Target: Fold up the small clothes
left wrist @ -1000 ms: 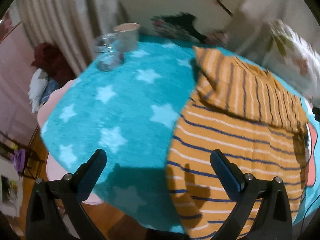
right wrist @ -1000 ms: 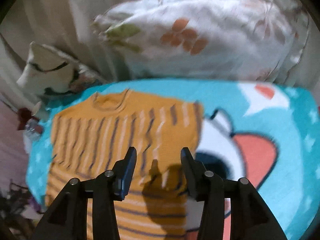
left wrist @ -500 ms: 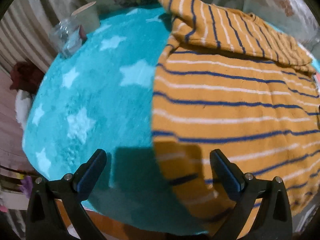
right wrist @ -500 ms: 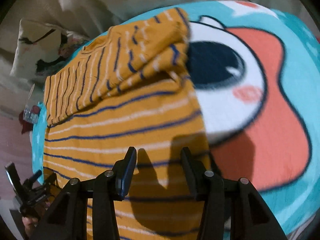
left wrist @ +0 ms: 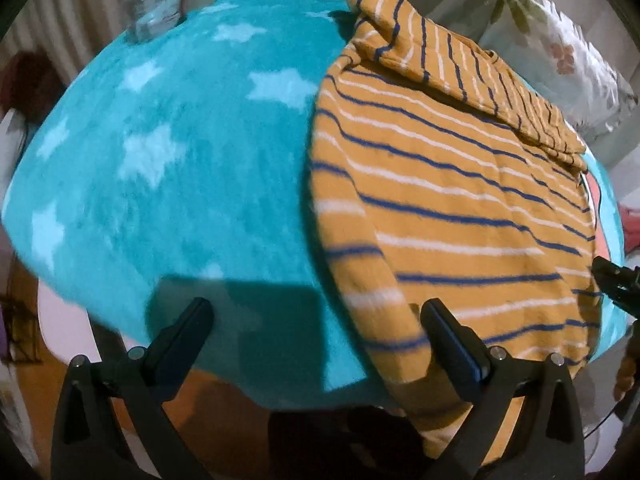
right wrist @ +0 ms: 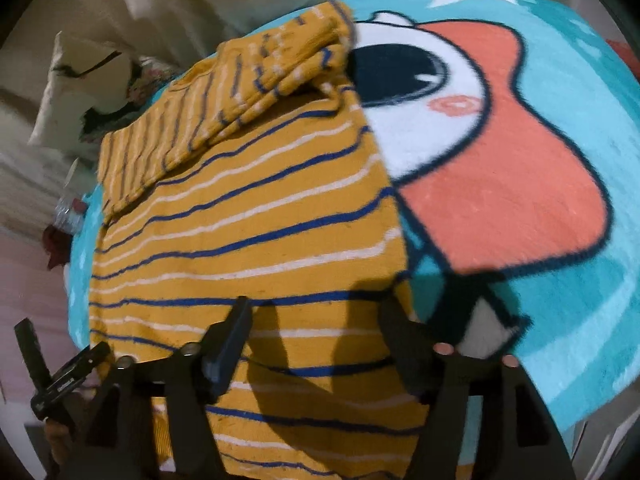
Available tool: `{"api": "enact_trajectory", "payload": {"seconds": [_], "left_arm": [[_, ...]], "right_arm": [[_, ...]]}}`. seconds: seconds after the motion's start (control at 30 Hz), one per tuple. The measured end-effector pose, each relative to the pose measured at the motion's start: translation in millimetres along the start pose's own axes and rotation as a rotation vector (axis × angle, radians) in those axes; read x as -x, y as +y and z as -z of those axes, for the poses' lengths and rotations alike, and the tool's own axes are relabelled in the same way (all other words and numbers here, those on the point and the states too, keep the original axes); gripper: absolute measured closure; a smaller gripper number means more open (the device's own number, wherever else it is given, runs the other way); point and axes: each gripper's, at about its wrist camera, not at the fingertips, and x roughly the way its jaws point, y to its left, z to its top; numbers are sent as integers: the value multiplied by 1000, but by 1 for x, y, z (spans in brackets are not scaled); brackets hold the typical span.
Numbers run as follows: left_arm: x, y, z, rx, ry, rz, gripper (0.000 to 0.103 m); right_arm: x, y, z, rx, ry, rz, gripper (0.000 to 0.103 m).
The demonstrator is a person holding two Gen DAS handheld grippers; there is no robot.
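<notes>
Jar (left wrist: 154, 4) only in left view; both tongs (left wrist: 316, 316) (right wrist: 316, 316) unclenched, right opening, over shirt (right wrist: 248, 232).

Orange striped shirt (left wrist: 452, 200) lies flat, sleeves folded across top.

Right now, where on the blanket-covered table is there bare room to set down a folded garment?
One free patch is the starred teal blanket between the orange striped shirt and the clear glass jar. Another is the cartoon print on the shirt's other side. The far corner with the jar is crowded. Both open jaws hover at the shirt's near hem, which overhangs the table's edge.
</notes>
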Motion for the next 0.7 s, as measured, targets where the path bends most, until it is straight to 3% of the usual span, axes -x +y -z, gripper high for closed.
{"api": "enact_trajectory", "payload": {"seconds": [0.23,0.3,0.37,0.47,0.7], "left_arm": [[5,-33,50,129,16,84,2],[1,-42,56,153,32,110,32],[0,-44,62,213,44,188,72],[11,-40,66,236,28,161,91],[32,-23,77,296,14,99,92]], "right_arm": [[1,-7,-3,101,40,-107,25],[1,-13,-5,96,55,-155,25],[1,-17,-8,89,74,-189,25],[10,-26,-5,82,104,-256,25],[30,-50,45,121,214,-363,25]]}}
